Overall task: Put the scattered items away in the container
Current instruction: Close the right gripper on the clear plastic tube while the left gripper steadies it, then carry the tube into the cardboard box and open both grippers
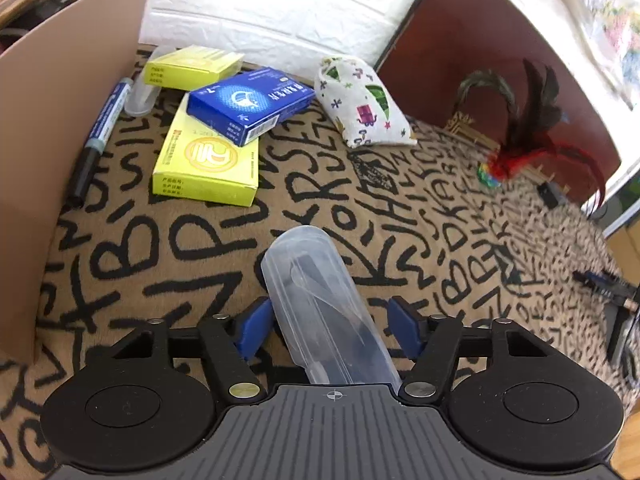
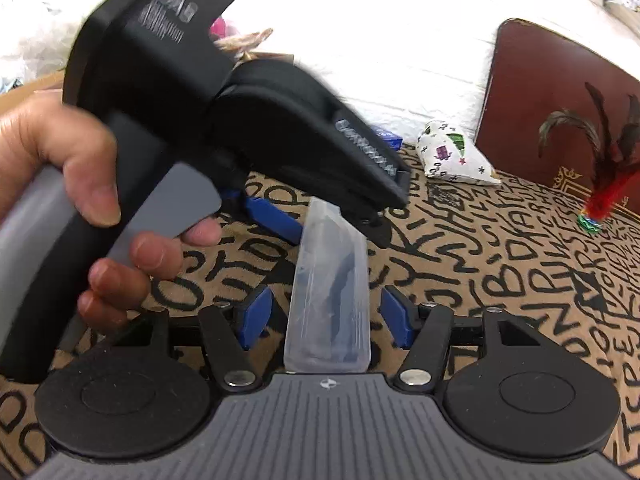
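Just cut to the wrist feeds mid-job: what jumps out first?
A translucent plastic case lies between the left claw's open jaws, on a tan tablecloth covered in black letters. Behind it, a blue box sits on a yellow box, beside a cardboard container.

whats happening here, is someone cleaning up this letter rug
A person is tidying with a handheld gripper in each hand. A clear plastic case with something dark inside lies on the letter-patterned rug, between the open jaws of both the left gripper and the right gripper; neither presses on it. Yellow and blue boxes, a black marker and a printed cloth pouch still lie out beside the brown cardboard box.
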Motion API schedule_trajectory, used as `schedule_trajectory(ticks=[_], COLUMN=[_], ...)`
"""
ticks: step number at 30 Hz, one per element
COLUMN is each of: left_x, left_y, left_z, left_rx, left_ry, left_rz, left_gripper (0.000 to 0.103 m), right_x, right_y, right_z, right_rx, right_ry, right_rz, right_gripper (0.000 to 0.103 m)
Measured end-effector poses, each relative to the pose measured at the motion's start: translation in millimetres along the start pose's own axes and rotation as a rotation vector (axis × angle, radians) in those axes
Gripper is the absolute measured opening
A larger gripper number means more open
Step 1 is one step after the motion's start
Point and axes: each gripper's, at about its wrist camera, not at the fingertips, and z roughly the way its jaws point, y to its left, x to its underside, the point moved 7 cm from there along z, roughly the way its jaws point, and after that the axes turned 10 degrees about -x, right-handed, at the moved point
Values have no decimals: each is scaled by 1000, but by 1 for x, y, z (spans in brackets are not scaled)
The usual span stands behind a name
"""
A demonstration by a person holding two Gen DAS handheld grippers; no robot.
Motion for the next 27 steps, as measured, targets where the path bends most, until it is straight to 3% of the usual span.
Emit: schedule_trajectory(ticks=[2, 3, 4, 8, 10, 13, 15, 16, 23, 27], left_x=[0, 1, 4, 16, 17, 15, 14, 14, 16, 24], left_y=[-2, -2, -1, 1, 1, -4, -8, -9, -6, -7], left_z=[2, 1, -1, -12, -12, -7, -4, -3, -5, -14], left_rx=[-17, -34, -44, -53, -51, -52, -69, -84, -75, -59], left_ry=[4, 4, 7, 25, 27, 33, 28, 20, 14, 23], left_rz=[36, 51, 64, 68, 71, 86, 130, 163, 169, 179], left_gripper=[74, 63, 59, 59, 72, 78, 76, 62, 65, 61], right_x=[1, 1, 2, 10, 13, 11, 8, 6, 7, 11], right_y=[0, 1, 3, 11, 15, 11, 9, 7, 4, 9], right_z=[5, 4, 3, -8, -11, -6, -3, -1, 8, 0], right_rx=[9, 13, 13, -17, -23, -16, -20, -23, -31, -26], right_ry=[15, 17, 23, 41, 50, 72, 79, 81, 80, 80], right_rz=[3, -11, -27, -48, -54, -12, 35, 55, 102, 120], right_gripper=[52, 52, 52, 53, 54, 53, 54, 54, 54, 53])
